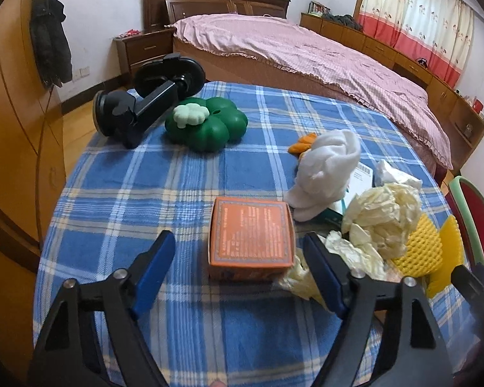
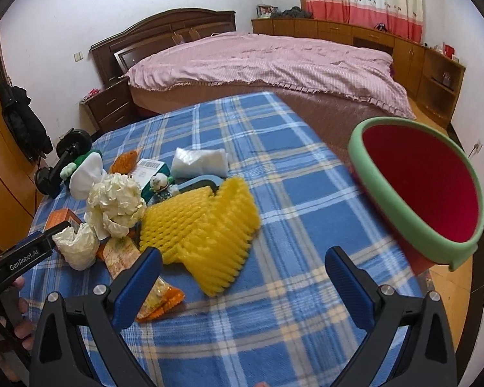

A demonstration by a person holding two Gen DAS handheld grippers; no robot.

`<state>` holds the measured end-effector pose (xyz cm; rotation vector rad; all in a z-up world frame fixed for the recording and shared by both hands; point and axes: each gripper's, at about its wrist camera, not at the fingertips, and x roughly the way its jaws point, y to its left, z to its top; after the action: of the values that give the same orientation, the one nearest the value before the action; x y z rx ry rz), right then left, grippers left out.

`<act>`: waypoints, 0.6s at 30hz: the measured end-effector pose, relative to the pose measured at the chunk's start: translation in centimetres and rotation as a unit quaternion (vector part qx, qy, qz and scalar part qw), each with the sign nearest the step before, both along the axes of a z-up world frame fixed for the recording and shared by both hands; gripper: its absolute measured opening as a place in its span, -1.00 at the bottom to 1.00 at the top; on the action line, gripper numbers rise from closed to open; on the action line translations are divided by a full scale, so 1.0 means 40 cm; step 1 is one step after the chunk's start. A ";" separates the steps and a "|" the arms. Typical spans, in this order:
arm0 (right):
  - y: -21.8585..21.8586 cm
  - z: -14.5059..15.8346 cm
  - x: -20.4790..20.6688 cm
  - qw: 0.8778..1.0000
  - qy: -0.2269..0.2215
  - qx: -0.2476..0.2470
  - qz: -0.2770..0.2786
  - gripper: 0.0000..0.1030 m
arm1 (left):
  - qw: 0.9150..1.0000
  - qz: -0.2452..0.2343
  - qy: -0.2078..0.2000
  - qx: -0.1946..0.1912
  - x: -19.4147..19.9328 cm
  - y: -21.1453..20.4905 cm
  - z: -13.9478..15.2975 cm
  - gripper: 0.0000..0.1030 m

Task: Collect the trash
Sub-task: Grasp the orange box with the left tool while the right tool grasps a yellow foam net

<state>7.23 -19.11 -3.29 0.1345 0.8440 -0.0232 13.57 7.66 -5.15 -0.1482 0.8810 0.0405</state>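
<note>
1. Left gripper (image 1: 238,254) hovered with fingers spread wide, gripping nothing, orange box (image 1: 251,242) at 12 o'clock.
2. Right gripper (image 2: 243,269) likewise gaped empty above the desk (image 2: 306,193).
3. Yellow foam net (image 2: 203,225) lay at 11 o'clock, crumpled paper (image 2: 116,203) at 10, red bin (image 2: 419,193) at 2.

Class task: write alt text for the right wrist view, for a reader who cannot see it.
An open two-finger tool points down at a blue checked tablecloth, nothing between its fingers. Ahead to the left lie yellow foam netting, crumpled paper and snack wrappers; a red bowl with a green rim is at the right. A pink-covered bed is behind.
</note>
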 end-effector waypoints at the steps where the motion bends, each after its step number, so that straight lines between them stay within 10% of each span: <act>1: 0.003 -0.004 0.005 1.000 0.002 0.002 0.000 0.76 | 1.000 -0.001 0.000 -0.002 0.003 0.002 -0.001 0.54; 10: 0.023 -0.044 0.028 0.999 0.037 0.014 0.019 -0.33 | 0.999 -0.011 0.003 -0.050 0.020 0.023 -0.022 0.08; 18: 0.016 -0.039 0.002 0.999 0.026 0.022 0.026 -0.74 | 0.998 -0.013 -0.021 -0.052 -0.001 0.019 -0.002 0.03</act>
<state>7.33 -18.48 -4.86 0.1545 0.8990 0.0409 13.53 8.43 -5.24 -0.2350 0.8436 -0.0321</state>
